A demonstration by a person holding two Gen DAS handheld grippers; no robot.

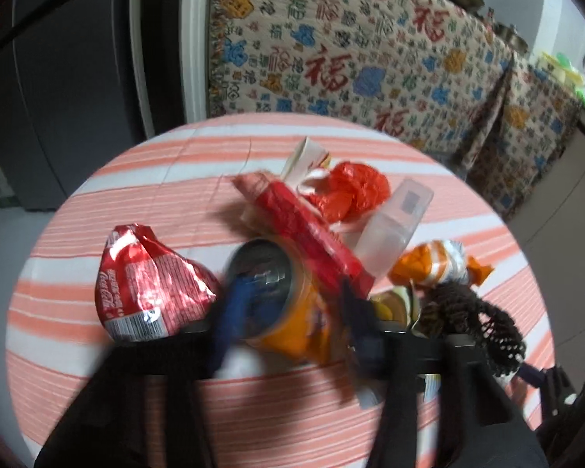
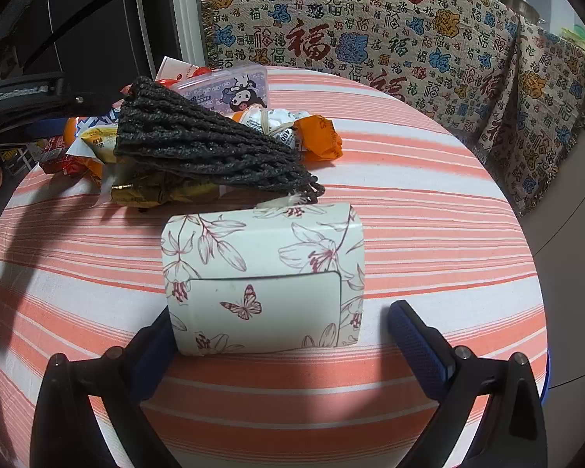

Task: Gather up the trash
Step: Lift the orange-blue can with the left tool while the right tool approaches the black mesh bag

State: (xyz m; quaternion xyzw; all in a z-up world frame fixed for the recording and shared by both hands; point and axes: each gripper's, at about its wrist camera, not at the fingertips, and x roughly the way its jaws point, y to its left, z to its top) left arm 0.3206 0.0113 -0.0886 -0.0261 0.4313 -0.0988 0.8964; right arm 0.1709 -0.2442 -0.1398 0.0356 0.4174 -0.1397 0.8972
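In the blurred left wrist view, my left gripper [image 1: 294,312] is shut on an orange can [image 1: 300,323] with a silver top, one blue finger on each side. Around it lie a crushed red cola can [image 1: 148,284], a long red packet [image 1: 304,230], a red plastic bag [image 1: 347,191], a clear plastic box [image 1: 394,226], an orange wrapper [image 1: 436,261] and a black foam net [image 1: 472,319]. My right gripper [image 2: 284,339] stands open around a white floral box [image 2: 261,273]. Its left finger is against the box and its right finger is apart from it.
A round table carries an orange-striped cloth [image 2: 448,234]. The pile in the right wrist view includes the black net [image 2: 199,148], a cartoon-printed box [image 2: 230,89] and a gold wrapper [image 2: 152,193]. A patterned throw [image 1: 351,58] hangs behind the table, and a dark appliance [image 1: 58,97] stands at the left.
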